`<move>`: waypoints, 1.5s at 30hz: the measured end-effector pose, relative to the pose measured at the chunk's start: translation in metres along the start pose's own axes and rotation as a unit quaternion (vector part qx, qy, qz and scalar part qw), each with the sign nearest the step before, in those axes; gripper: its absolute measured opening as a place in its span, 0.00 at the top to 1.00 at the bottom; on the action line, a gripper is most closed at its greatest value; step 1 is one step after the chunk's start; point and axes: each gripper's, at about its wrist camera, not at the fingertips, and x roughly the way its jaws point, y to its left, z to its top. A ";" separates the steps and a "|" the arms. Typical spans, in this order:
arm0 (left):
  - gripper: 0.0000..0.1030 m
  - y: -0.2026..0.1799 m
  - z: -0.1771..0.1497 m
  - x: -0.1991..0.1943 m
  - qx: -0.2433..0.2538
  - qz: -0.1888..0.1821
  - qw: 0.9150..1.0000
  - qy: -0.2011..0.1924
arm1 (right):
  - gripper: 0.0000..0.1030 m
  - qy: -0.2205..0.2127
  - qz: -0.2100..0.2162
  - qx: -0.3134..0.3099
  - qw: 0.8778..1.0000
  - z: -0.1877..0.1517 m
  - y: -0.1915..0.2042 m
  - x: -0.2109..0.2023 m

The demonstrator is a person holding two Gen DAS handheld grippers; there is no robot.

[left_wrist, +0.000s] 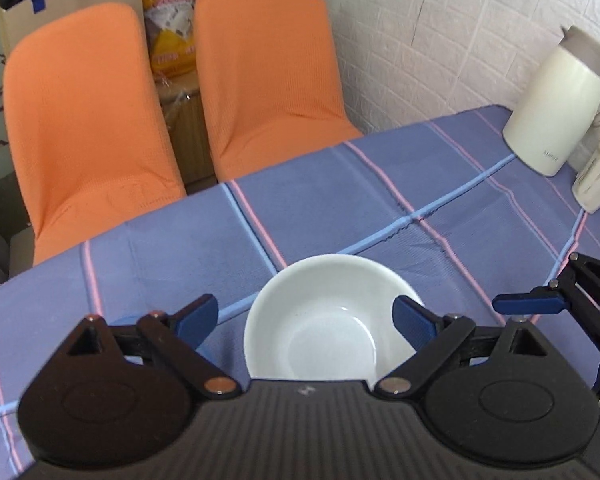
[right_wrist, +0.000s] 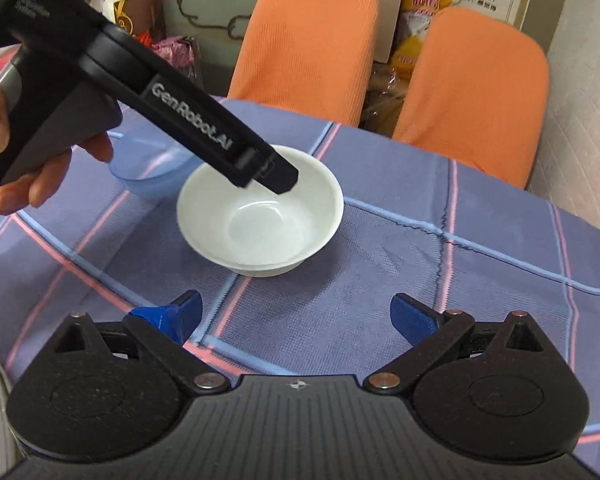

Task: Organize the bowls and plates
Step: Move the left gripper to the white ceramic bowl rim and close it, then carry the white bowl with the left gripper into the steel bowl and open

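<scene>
White bowl (right_wrist: 260, 216) upright, empty, on tablecloth; translucent blue bowl (right_wrist: 148, 168) just beside

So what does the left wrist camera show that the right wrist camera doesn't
Only the left wrist view shows the cream thermos jug at the table's far corner. Only the right wrist view shows the translucent blue bowl behind the white one, and the hand holding the left gripper. Both show the white ceramic bowl, the striped blue tablecloth and two orange chairs.
</scene>
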 end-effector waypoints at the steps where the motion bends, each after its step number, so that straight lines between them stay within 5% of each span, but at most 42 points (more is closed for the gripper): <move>1: 0.09 0.002 0.000 0.006 -0.001 -0.001 1.000 0.003 | 0.14 0.003 0.001 0.000 1.000 0.001 -0.001 0.005; 12: 0.10 -0.004 -0.005 0.031 0.016 0.001 1.000 0.016 | 0.16 0.005 -0.001 -0.032 0.999 0.012 0.013 0.034; 13: 0.15 -0.005 -0.006 0.033 0.018 0.003 1.000 0.018 | 0.16 0.005 0.004 -0.032 0.999 0.012 0.014 0.035; 14: 0.36 -0.007 -0.007 0.035 0.021 0.000 1.000 0.023 | 0.17 0.002 0.010 -0.033 0.999 0.013 0.014 0.035; 16: 0.50 -0.007 -0.009 0.040 0.019 -0.001 0.999 0.041 | 0.17 -0.006 0.009 -0.042 0.999 0.013 0.017 0.036; 23: 0.50 -0.006 -0.011 0.022 0.001 -0.014 0.999 0.031 | 0.18 -0.054 0.004 -0.041 0.998 0.009 0.020 0.015; 31: 0.50 -0.050 -0.024 -0.029 0.024 -0.023 0.999 -0.012 | 0.17 -0.090 -0.017 -0.035 0.995 -0.006 0.024 -0.043; 45: 0.50 -0.178 -0.138 -0.092 0.075 -0.077 0.994 -0.032 | 0.16 -0.099 -0.058 -0.003 0.993 -0.126 0.067 -0.146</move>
